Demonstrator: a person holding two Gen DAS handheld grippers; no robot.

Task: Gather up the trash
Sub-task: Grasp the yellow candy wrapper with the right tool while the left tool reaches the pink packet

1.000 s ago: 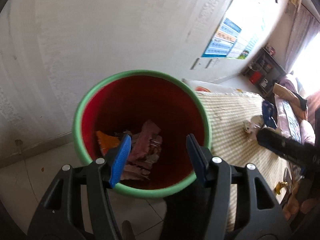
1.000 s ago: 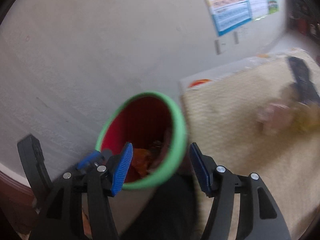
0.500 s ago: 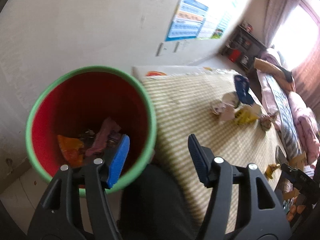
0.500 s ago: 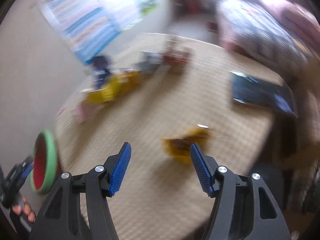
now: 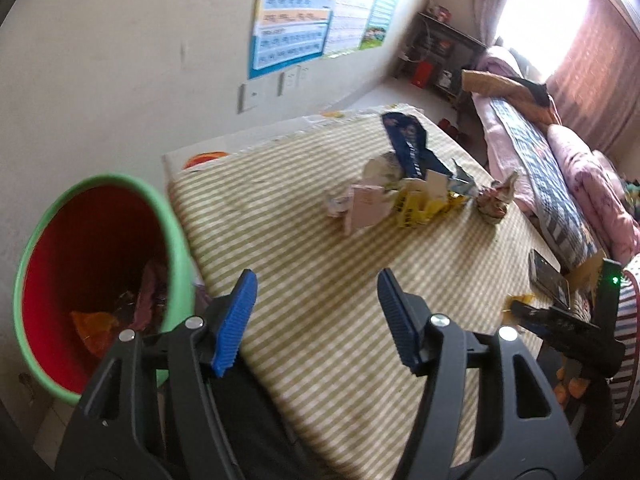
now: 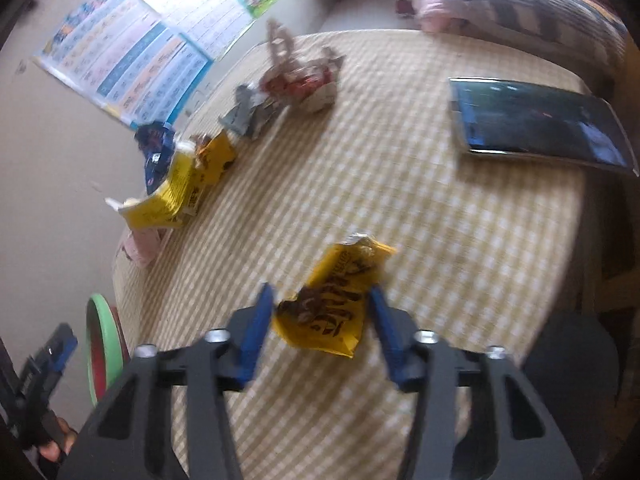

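While its jaws are closing, the right gripper (image 6: 320, 320) straddles a yellow snack wrapper (image 6: 334, 304) lying on the checked tablecloth (image 6: 440, 240); the wrapper sits between the blue pads (image 6: 256, 332), and motion blur hides whether they press on it yet. To the left, the left gripper (image 5: 316, 316) hovers over the near part of the cloth with its jaws opening and nothing between them, only striped fabric showing through the gap. Just beside its left finger stands the red bin with a green rim (image 5: 176, 240), at the table's edge against the wall, already holding crumpled wrappers, one orange and one pinkish. Farther across the cloth, a loose cluster of trash (image 5: 404, 196) lies near the middle: a pink packet, a yellow packet, a dark blue bag standing above them, a silvery scrap, and a crumpled reddish-white wrapper (image 5: 496, 200) slightly apart to the right. Toward the table's right edge, a dark phone (image 6: 536, 124) rests flat, well apart from the wrappers. Beyond the table, a wall chart (image 5: 296, 12) hangs above two switches, and a bed with pink bedding (image 5: 560, 160) runs toward a bright curtained window.
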